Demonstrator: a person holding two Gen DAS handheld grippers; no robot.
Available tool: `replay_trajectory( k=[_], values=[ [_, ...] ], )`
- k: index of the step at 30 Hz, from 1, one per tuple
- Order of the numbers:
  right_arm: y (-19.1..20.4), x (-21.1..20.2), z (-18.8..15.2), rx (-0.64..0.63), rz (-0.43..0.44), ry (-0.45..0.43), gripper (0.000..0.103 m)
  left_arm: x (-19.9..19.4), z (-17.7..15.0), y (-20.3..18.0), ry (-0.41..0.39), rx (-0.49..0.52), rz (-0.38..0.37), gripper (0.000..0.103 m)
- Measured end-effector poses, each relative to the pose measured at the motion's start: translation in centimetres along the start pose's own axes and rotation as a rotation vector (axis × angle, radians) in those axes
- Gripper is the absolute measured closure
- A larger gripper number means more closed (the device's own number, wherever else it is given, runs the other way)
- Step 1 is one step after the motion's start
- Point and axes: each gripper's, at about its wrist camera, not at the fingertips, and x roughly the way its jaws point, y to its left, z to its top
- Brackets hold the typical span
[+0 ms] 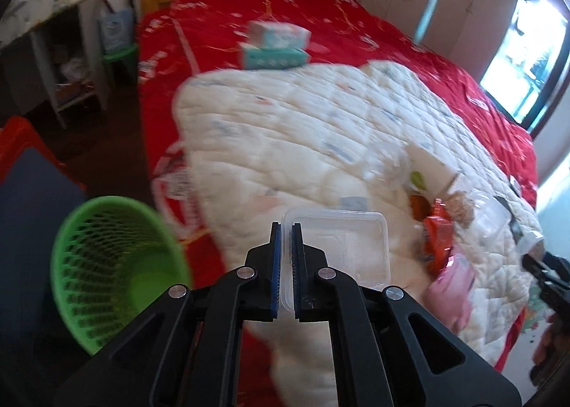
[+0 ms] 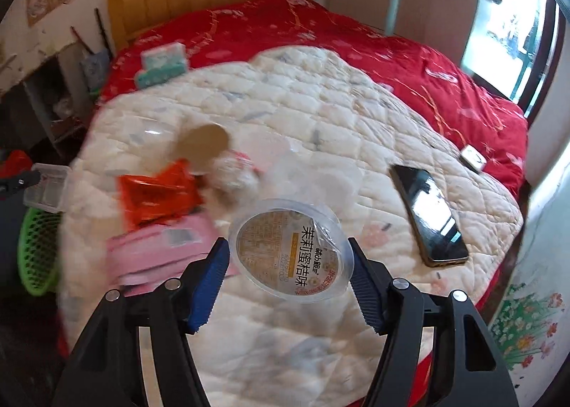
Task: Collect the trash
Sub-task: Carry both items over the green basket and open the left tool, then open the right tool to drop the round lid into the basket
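Step in hand: two pickups at once, each at a different stage.

Left tool [image 1: 286, 229]: pressed together on one wall of a clear tray [image 1: 342, 250]. The tray hangs in the air above the near edge of the bed [image 1: 320, 8], clear of the quilt [image 1: 285, 129]. The green bin [image 1: 117, 264] stands on the floor just left of the bed, mouth up and tilted toward this tool. The right wrist view confirms it: the tray [image 2: 48, 188] is held directly above the bin [image 2: 37, 257].

Right tool [image 2: 288, 257]: spread, with a round cup [image 2: 290, 252] between the pads. The cup lies on the quilt with its printed film lid facing up. A gap shows at each pad, so the cup is not yet pinched.

Remaining trash sits on the quilt to the left of the cup: a red wrapper [image 2: 156, 193], a pink pack [image 2: 156, 250], and blurred clear plastic behind them. A phone [image 2: 427, 211] lies to the right; judged not trash, it should be left in place.

Next move, left: carry the tray over the bin mouth, then spread the pads to drop it. The tray is light and wide; centre it so it does not catch the rim.

Next move, right: close on the cup at its widest rim. The thin wall will likely flex, so press gently, then lift and carry toward the bin.
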Motion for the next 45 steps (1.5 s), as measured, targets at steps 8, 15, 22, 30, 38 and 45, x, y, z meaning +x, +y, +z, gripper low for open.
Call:
replay_trajectory(
  k=[8, 15, 22, 30, 38, 45],
  values=[
    [8.3, -2.0, 1.0, -0.076, 0.155, -0.015, 0.04, -3.5, -2.2, 8.4, -0.018, -0.052, 0.143, 0.099],
    [15.8, -2.0, 1.4, -0.174, 0.249, -0.003, 0.04, -3.0, -4.8, 13.8, 0.029, -0.102, 0.237, 0.099],
    [21.9, -1.6, 1.6, -0.261, 0.305, 0.01, 0.04, -1.7, -6.6, 17.6, 0.075, -0.171, 0.26, 0.097],
    [27.2, 0.2, 1.6, -0.332, 0.362, 0.044, 0.04, -2.4, -7.7, 19.6, 0.06, -0.206, 0.262, 0.056],
    [32.4, 2.1, 1.7, -0.391, 0.421, 0.073, 0.039, -4.9, -8.2, 22.1, 0.022, -0.245, 0.305, 0.043],
    [38.4, 4.0, 1.0, -0.453, 0.464, 0.107, 0.039, -7.4, -9.5, 24.1, -0.023, -0.257, 0.344, 0.031]
  ],
)
